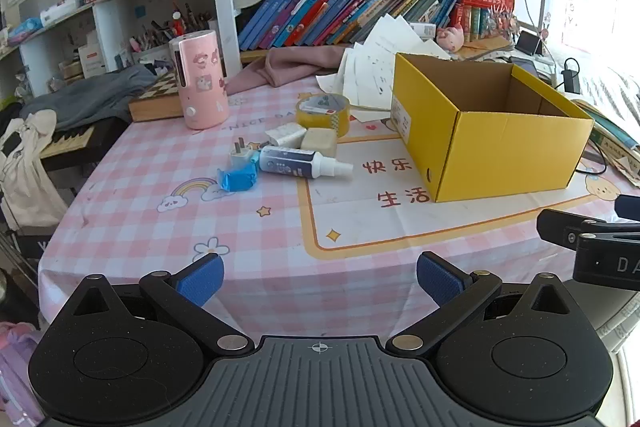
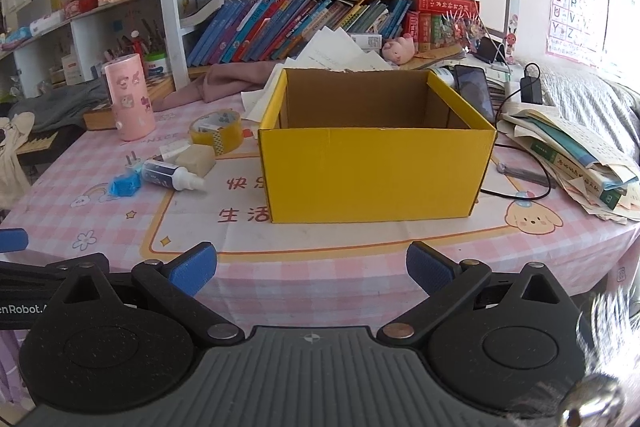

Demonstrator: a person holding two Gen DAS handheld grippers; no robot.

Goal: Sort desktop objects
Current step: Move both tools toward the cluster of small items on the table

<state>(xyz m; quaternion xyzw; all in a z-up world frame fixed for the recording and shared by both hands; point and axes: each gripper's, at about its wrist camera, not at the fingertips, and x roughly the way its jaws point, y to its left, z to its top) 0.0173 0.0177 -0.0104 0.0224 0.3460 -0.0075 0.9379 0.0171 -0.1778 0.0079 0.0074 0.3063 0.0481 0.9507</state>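
A yellow cardboard box (image 1: 504,151) (image 2: 376,175) stands open-topped on the pink checked tablecloth (image 1: 160,227) (image 2: 360,259). Left of it lies a cluster: a white spray bottle (image 1: 300,163) (image 2: 170,175), a blue wrapped packet (image 1: 237,179) (image 2: 125,183), a wall plug (image 1: 241,151) (image 2: 133,162), a beige block (image 1: 319,142) (image 2: 196,159), a white box (image 1: 285,135) and a yellow tape roll (image 1: 323,113) (image 2: 217,130). My left gripper (image 1: 320,281) is open over the table's near edge, nothing between its fingers. My right gripper (image 2: 312,269) is open too, facing the box.
A pink cylinder (image 1: 202,83) (image 2: 129,95) stands behind the cluster by a chessboard (image 1: 158,99). Loose papers (image 1: 372,75), pink cloth (image 1: 292,65) and bookshelves line the back. Stacked books (image 2: 572,155), a black cable (image 2: 532,167) and a phone (image 2: 474,91) lie right of the box.
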